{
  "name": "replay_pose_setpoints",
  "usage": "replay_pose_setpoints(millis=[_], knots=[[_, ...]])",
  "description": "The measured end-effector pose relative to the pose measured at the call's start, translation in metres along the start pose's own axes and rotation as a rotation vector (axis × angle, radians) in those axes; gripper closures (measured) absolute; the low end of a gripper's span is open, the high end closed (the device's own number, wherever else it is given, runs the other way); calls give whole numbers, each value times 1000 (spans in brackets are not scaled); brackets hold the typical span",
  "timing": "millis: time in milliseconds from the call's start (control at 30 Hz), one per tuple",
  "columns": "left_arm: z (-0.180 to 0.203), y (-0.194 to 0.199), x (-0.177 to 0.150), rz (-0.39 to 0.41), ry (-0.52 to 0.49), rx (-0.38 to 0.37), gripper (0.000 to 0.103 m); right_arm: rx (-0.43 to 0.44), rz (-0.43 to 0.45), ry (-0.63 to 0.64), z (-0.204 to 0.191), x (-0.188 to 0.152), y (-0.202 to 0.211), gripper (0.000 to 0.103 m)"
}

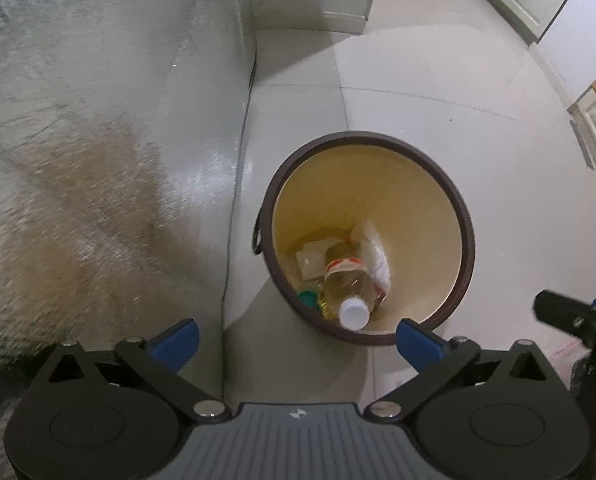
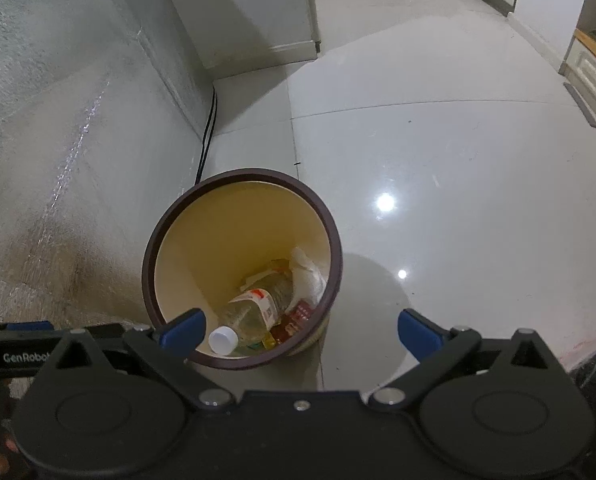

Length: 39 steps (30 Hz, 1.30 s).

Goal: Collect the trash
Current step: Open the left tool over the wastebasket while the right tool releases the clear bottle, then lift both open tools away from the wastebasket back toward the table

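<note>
Far left there was just the rough grey wall [image 1: 98, 120], with a black cable [image 2: 208, 132] running down its foot toward the corner. No trash over there that I could see.

Next came the left gripper [image 1: 296, 338], pointed steeply down with its blue fingers [image 1: 178, 336] spread wide apart and nothing at all between them. It hovered just short of the bin's near rim, not touching it.

Then the bin [image 2: 154, 240] itself, brown rim and yellowish inside, standing on the tiles close to the wall. That's where the trash was: a clear plastic bottle [image 2: 258, 300] with a white cap [image 2: 223, 339] lay slanted at the bottom, cap toward the near side, with a crumpled white tissue [image 2: 308, 276] beside it, a reddish packet [image 2: 298, 314] tucked under, and something green [image 1: 309, 298] by the bottle's shoulder that I couldn't make out.

The right gripper [image 2: 300, 330] sat just past that, also gaping open and empty, its left finger overlapping the bin's rim from where I stood.

Farther right, only shiny floor tiles [image 2: 458, 200] and cupboards [image 2: 590, 68] along the edge.

My read: this was the tail end of a drop, stuff binned and both tools free. Next move probably calls for pulling back from the bin and scanning for more litter; none showed on the visible floor.
</note>
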<state>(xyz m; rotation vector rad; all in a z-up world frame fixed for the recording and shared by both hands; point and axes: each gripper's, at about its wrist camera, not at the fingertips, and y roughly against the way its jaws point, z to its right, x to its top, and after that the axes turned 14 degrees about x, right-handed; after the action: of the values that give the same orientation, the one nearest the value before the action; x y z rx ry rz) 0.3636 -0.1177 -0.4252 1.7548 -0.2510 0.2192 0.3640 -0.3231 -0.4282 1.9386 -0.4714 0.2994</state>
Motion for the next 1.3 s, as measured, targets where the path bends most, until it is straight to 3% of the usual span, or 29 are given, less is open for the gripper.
replay_pose_setpoints(millis=[500,733,1300], knots=[[-18,63,-37,72,-1,2,0,-51,24,62,-11,-26,59,0],[-19,102,-58,125,-20,-3,0,-70,76,76,-16,-41,101,0],[-30,262,-106,423,-19,-94,0,-85,333,122,-37,-87,246,0]])
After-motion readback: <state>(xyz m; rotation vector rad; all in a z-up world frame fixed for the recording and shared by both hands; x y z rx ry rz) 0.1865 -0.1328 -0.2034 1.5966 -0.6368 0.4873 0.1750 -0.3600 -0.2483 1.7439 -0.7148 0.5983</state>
